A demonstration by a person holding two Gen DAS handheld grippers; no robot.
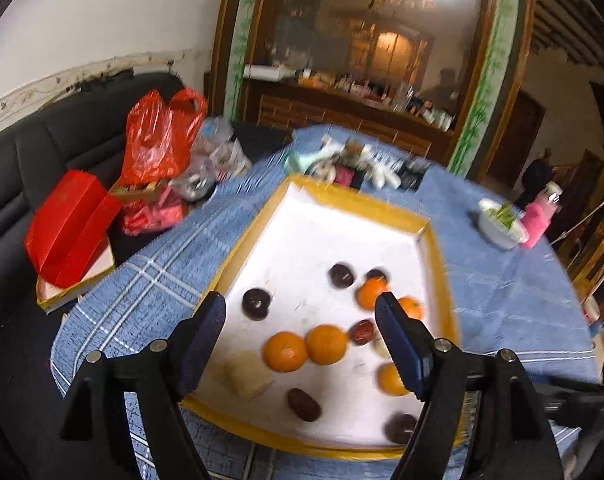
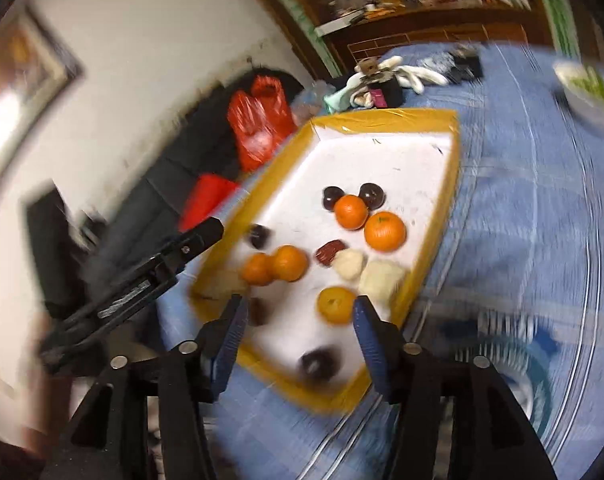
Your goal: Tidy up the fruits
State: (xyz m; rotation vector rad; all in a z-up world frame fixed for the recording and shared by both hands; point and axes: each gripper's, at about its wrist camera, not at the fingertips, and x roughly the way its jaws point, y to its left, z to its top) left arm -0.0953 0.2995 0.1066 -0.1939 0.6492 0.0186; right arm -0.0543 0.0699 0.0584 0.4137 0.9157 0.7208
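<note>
- A shallow white tray with a yellow rim (image 1: 238, 254) sits on a table covered by a blue checked cloth (image 1: 142, 280). All the fruit lies loose inside this tray.
- The fruit is mixed and scattered, not grouped. Two oranges (image 1: 284, 351) touch each other near the middle. Two more touch further back, and a fifth lies near the right rim, partly behind a tong finger.
- Dark round fruits (image 1: 256, 304) are spread apart: one at the left, two at the back, one at the near right corner.
- Reddish-brown oval fruits, possibly dates (image 1: 304, 404), lie singly, one near the front and one beside the oranges.
- Pale, cream-coloured lumps (image 2: 381, 280) rest near the right rim; what they are cannot be told.
- The left tongs (image 1: 302, 344) hover above the near end of the tray, spread wide and holding nothing.
- The right tongs (image 2: 300, 334) also hover over the near end, spread wide and empty.
- Judging by the mix, sorting looks barely begun; nearly every piece remains to be grouped.
- No destination bowl or basket for sorted fruit is evident.
- No brand, label or writing can be read. Both views are blurred, and a red box (image 1: 68, 228) on the black sofa shows no legible text.
</note>
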